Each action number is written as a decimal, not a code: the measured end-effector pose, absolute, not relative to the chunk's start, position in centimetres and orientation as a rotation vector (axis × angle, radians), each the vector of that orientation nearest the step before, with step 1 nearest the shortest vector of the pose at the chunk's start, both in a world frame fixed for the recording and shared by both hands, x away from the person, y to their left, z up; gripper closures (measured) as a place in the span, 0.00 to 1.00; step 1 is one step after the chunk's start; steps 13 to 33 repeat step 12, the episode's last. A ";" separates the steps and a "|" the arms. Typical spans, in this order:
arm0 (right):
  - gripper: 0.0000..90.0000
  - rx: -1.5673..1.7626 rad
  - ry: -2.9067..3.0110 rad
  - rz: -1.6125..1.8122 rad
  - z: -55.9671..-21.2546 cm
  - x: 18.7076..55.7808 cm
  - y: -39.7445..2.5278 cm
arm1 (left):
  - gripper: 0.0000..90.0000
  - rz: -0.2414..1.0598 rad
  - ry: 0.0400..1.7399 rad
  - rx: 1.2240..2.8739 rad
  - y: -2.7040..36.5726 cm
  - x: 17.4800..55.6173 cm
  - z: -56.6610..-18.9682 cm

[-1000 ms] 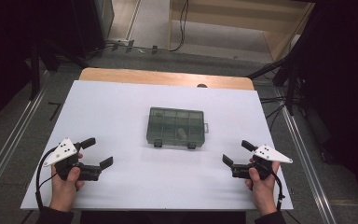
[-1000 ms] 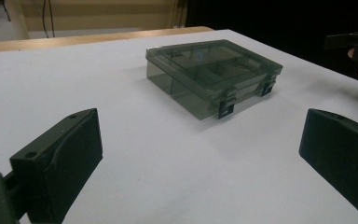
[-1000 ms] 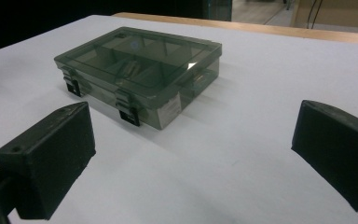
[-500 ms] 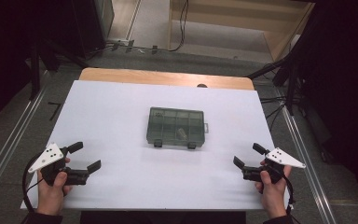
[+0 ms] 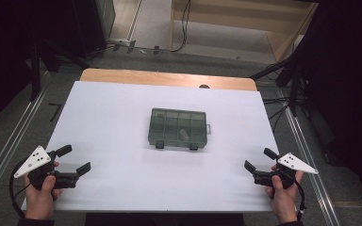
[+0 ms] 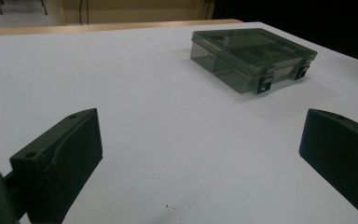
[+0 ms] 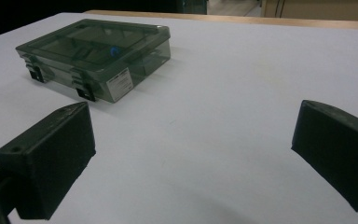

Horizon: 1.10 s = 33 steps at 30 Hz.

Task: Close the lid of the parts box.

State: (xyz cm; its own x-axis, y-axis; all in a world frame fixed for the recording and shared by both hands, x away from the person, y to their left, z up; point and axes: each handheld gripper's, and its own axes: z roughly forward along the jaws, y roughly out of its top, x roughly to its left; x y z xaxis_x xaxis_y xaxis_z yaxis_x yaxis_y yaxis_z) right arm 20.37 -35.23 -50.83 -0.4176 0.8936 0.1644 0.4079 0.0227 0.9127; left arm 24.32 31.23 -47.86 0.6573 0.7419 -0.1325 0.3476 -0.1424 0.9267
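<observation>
At the middle of the white tabletop point(image 5: 122, 122) lies a shut, smoky-clear compartment box point(image 5: 178, 128), likely light, rigid and slick, best pinched across its short sides, while the left tool point(image 5: 73, 160) and right tool point(image 5: 259, 160) wait released near the front corners.

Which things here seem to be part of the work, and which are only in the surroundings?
Likely part of the work:
- dark translucent plastic compartment box, lid shut
- left tool, open
- right tool, open

Only surroundings:
- white tabletop
- black cables on the floor
</observation>
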 end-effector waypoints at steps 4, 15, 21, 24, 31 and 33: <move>0.00 1.335 1.829 1.379 -51.1 20.2 -35.9 | 0.00 0.435 0.889 1.750 31.4 24.3 -48.0; 0.00 1.349 1.819 1.379 -51.3 19.9 -36.6 | 0.00 0.429 0.892 1.749 31.2 24.4 -48.1; 0.00 1.349 1.819 1.379 -51.3 19.9 -36.6 | 0.00 0.429 0.892 1.749 31.2 24.4 -48.1; 0.00 1.349 1.819 1.379 -51.3 19.9 -36.6 | 0.00 0.429 0.892 1.749 31.2 24.4 -48.1; 0.00 1.349 1.819 1.379 -51.3 19.9 -36.6 | 0.00 0.429 0.892 1.749 31.2 24.4 -48.1; 0.00 1.349 1.819 1.379 -51.3 19.9 -36.6 | 0.00 0.429 0.892 1.749 31.2 24.4 -48.1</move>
